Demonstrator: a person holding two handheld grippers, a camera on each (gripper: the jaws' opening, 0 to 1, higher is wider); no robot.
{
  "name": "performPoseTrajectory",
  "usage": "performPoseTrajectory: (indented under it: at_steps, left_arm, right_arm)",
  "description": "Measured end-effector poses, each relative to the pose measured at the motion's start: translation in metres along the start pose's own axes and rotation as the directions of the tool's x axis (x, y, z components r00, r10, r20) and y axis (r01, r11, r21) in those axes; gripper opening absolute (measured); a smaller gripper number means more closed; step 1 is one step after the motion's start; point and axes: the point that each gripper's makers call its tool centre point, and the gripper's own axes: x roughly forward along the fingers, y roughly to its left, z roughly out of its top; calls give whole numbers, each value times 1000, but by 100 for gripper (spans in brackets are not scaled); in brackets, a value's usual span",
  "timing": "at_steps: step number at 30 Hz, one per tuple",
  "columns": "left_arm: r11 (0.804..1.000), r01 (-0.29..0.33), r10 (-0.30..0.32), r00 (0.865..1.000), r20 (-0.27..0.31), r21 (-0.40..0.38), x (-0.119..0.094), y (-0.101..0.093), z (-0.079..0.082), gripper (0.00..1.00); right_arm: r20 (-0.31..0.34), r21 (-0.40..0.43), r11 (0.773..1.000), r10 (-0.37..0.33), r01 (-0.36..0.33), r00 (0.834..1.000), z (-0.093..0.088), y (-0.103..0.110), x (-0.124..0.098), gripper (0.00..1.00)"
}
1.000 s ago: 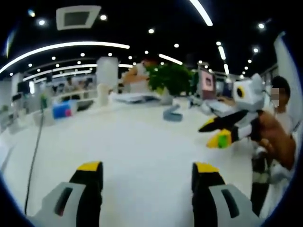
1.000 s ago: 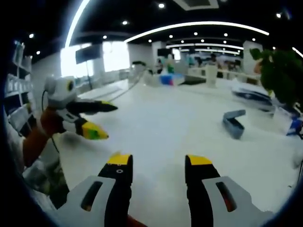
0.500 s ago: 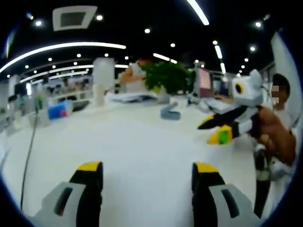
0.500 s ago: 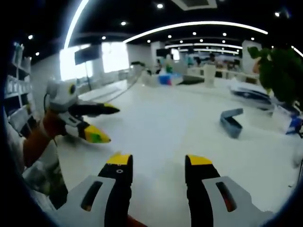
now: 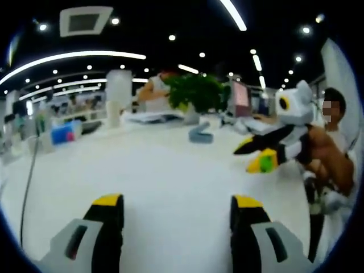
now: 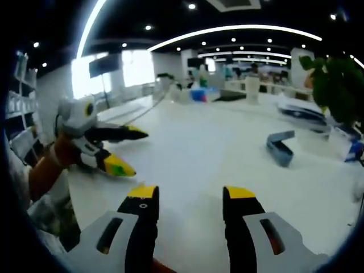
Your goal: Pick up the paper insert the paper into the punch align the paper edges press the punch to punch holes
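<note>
Hovering over the white table [image 6: 193, 153], both grippers stand with jaws wide apart and nothing between them. In the left gripper view the left gripper [image 5: 177, 207] rises at 6 o'clock, and the right gripper [image 5: 257, 154] shows at 3 o'clock, held in a hand [image 5: 327, 162], its jaws parted and empty. In the right gripper view the right gripper's own jaws rise at 6 o'clock, with the left gripper [image 6: 129, 152] at 9 o'clock, likewise empty.

The punch [image 6: 280, 147], a grey-blue hinged piece, lies on the table at 3 o'clock in the right gripper view, well apart from both grippers; in the left gripper view it sits near 12 o'clock, just before a green plant [image 5: 196, 92].

I judge the first step, picking up the paper, not yet done. A flat white stack [image 6: 304, 114] beyond the punch may be paper; I cannot tell. The next move calls for finding a sheet and lowering one gripper flat enough to catch its edge.
</note>
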Motion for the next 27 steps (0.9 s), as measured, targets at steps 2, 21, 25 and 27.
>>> performPoseTrajectory:
  at_steps: [2,21,25,27]
  left_arm:
    - [1000,3,-3,1000,-3,-1,1,0,-2,76]
    - [1000,20,-20,1000,-4,-13,2,-1,-7,77]
    - [1000,19,-19,1000,-8,-12,3,-1,-8,78]
    - [1000,22,-22,1000,-14,-3,3,-2,-9,78]
  right_arm:
    - [2,2,1000,1,-1,1000,1,0,1,49]
    - [-19,20,999,-42,43,999,-2,-13,8,50]
    - [-31,27,999,-41,42,999,-1,-13,17,50]
    - [-39,22,999,-44,44,998,0,-12,22,50]
